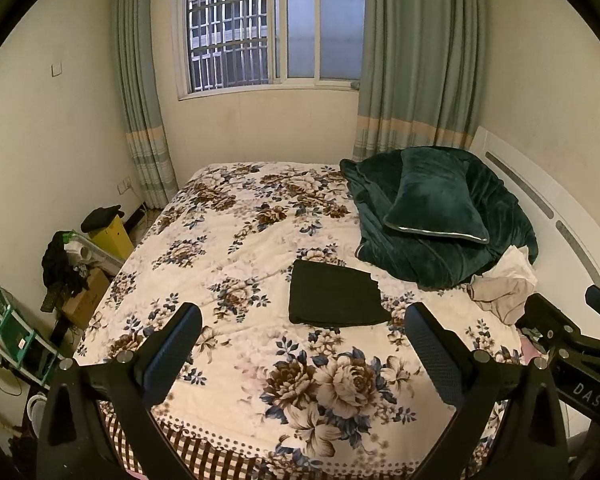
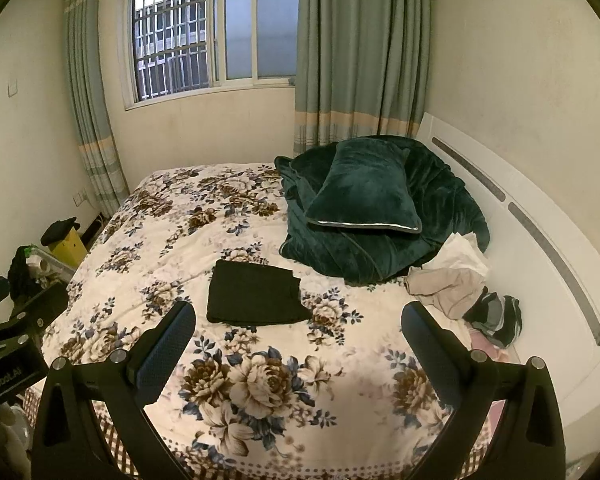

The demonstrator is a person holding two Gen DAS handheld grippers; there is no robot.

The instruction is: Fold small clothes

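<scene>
A folded black garment (image 1: 334,296) lies flat on the floral bedspread (image 1: 236,240), just beyond both grippers; it also shows in the right wrist view (image 2: 256,294). A crumpled beige and white pile of clothes (image 1: 504,284) lies to its right near the headboard, also in the right wrist view (image 2: 452,280), with a dark striped garment (image 2: 496,316) beside it. My left gripper (image 1: 304,320) is open and empty above the bed's near edge. My right gripper (image 2: 300,320) is open and empty beside it.
A dark green blanket (image 1: 440,248) with a green pillow (image 1: 436,204) on top fills the bed's far right. A white headboard (image 2: 540,248) runs along the right. Boxes and clutter (image 1: 80,264) stand on the floor at left. A window and curtains are behind.
</scene>
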